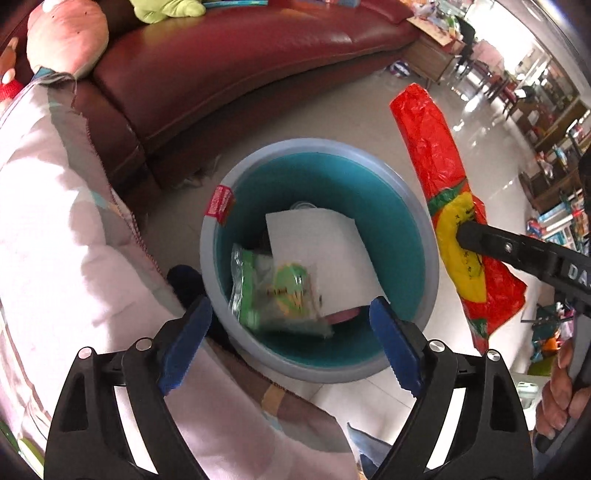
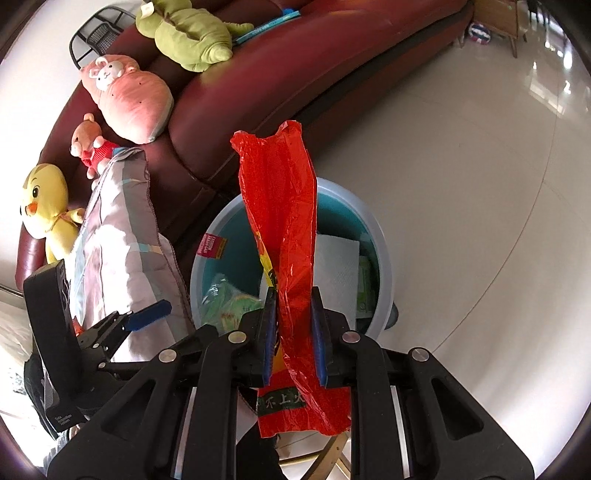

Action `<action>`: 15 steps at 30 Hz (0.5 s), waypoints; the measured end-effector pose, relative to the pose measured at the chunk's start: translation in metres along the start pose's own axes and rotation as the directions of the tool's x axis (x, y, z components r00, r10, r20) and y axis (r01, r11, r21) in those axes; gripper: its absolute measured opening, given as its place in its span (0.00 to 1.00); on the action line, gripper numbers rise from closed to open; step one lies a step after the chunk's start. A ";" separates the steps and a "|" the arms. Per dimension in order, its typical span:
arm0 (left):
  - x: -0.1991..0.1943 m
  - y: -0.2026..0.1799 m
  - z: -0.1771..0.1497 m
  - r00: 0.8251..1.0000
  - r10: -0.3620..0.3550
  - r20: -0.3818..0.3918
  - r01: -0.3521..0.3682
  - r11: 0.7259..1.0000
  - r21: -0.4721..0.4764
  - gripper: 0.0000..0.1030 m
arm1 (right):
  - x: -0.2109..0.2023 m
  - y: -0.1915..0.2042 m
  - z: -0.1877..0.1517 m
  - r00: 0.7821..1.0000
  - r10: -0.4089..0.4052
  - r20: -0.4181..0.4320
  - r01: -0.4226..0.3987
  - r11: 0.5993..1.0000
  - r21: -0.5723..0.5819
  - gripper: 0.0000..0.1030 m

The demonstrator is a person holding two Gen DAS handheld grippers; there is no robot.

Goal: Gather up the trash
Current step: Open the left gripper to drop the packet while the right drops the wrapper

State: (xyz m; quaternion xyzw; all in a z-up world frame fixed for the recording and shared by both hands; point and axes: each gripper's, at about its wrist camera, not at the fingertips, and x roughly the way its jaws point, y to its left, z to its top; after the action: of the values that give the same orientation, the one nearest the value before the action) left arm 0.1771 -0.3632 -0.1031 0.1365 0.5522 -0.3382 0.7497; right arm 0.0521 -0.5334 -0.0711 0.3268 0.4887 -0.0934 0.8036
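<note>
A round bin [image 1: 417,206] with a grey rim and teal inside stands on the floor by the sofa. Inside lie a white paper sheet [image 1: 325,254] and a green snack wrapper [image 1: 280,295], blurred. My left gripper [image 1: 291,332] hangs open just above the bin's near rim, nothing between its blue pads. My right gripper [image 2: 293,332] is shut on a red plastic wrapper [image 2: 284,206] with yellow and green print, held beside and above the bin [image 2: 384,258]. In the left wrist view the red wrapper [image 1: 436,162] hangs right of the bin.
A dark red leather sofa [image 1: 229,74] curves behind the bin, with plush toys [image 2: 192,33] and a pale quilt [image 1: 55,229] at left. A red label [image 1: 219,203] sits on the bin's rim. Glossy tiled floor [image 2: 461,166] spreads to the right; cluttered furniture [image 1: 546,155] stands far right.
</note>
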 end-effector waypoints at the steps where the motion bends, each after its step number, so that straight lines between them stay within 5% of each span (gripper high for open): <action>1: -0.003 0.002 -0.002 1.000 0.003 0.002 -0.003 1.000 0.001 0.87 | 0.000 0.001 -0.001 1.000 0.000 0.001 0.000 1.000 0.000 0.17; 6: -0.023 0.011 -0.017 1.000 0.016 0.018 -0.016 1.000 -0.006 0.90 | 0.007 0.011 0.002 1.000 0.010 -0.009 -0.010 1.000 -0.016 0.21; 10: -0.038 0.024 -0.026 0.999 0.010 0.038 -0.008 0.999 -0.039 0.91 | 0.017 0.023 0.004 1.000 0.009 -0.015 -0.010 0.999 -0.038 0.43; 15: -0.047 0.034 -0.032 0.999 -0.005 0.044 0.008 0.998 -0.060 0.92 | 0.030 0.030 0.005 1.000 -0.002 -0.030 0.002 1.000 -0.030 0.57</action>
State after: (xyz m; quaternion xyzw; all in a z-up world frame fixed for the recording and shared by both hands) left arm 0.1684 -0.3030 -0.0766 0.1044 0.5461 -0.3268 0.7642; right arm 0.0853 -0.5085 -0.0821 0.3157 0.5025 -0.0819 0.8007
